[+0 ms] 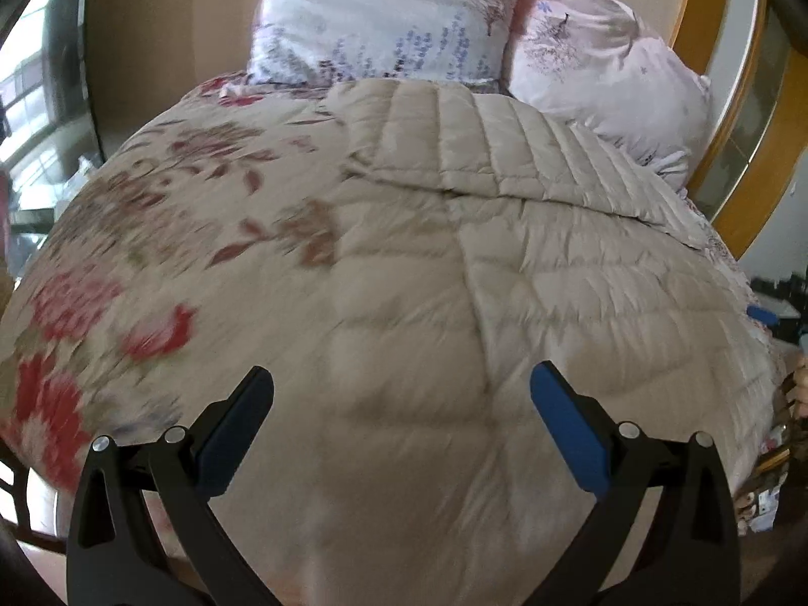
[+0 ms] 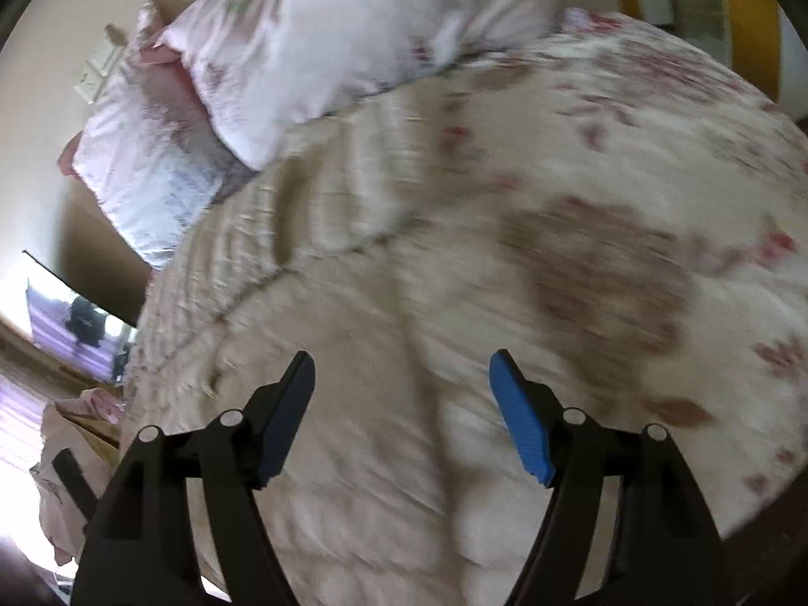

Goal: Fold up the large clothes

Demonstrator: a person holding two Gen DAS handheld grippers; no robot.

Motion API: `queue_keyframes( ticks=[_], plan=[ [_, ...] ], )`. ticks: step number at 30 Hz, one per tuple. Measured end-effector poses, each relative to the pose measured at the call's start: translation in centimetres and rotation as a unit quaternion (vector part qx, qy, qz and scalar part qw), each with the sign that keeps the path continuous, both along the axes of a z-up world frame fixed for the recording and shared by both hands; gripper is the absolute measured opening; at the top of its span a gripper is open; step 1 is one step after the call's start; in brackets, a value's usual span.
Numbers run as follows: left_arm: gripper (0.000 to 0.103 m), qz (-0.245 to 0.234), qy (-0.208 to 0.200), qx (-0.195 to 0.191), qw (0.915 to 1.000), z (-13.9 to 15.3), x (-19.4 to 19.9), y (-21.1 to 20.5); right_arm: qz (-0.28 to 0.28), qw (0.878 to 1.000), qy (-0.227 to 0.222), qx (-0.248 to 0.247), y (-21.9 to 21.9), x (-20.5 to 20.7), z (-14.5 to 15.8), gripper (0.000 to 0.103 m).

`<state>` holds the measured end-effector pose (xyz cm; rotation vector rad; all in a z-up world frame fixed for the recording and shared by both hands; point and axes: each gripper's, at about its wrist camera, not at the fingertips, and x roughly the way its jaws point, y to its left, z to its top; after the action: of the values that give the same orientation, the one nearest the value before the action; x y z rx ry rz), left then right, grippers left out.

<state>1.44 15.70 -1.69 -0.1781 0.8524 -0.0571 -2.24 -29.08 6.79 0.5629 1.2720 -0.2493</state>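
Beige quilted down coat (image 1: 505, 262) lies spread flat across your bed, over the floral bedspread (image 1: 126, 252), with its stitched upper part toward the two pale floral pillows (image 1: 384, 20) at the headboard. In the right wrist view the same coat (image 2: 353, 353) fills the centre, blurred. Your left hand-held gripper (image 1: 401, 379) hangs above the coat's lower part, fingers spread wide and holding nothing. Your right hand-held gripper (image 2: 401, 368) is likewise spread above the fabric, blue pads (image 2: 520, 419) apart, gripping nothing.
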Motion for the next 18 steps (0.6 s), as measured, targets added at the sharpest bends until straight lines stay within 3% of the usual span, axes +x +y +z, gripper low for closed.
queue_keyframes(
  ticks=[5,7,11,13,18],
  plan=[
    [0.102,0.004,0.005,-0.029,0.9996,-0.1,-3.3,2.6,-0.008,0.999,0.033,0.017,-3.0,-4.4,0.4,0.072],
    [0.096,-0.002,0.006,-0.053,0.9986,-0.3,-4.5,3.5,-0.008,0.999,0.046,0.026,-3.6,-5.7,0.3,0.072],
    [0.095,-0.013,0.009,-0.095,0.9953,-1.0,-6.5,4.6,-0.015,0.996,0.053,0.076,-4.8,-8.8,0.1,0.072],
    [0.095,-0.018,0.017,-0.117,0.9928,-1.7,-7.3,4.9,-0.010,0.993,0.055,0.106,-4.7,-10.2,-0.1,0.072],
    [0.095,-0.028,0.037,-0.158,0.9863,-3.5,-8.1,5.2,0.012,0.990,0.062,0.125,-3.4,-11.6,0.5,0.080]
  ],
)
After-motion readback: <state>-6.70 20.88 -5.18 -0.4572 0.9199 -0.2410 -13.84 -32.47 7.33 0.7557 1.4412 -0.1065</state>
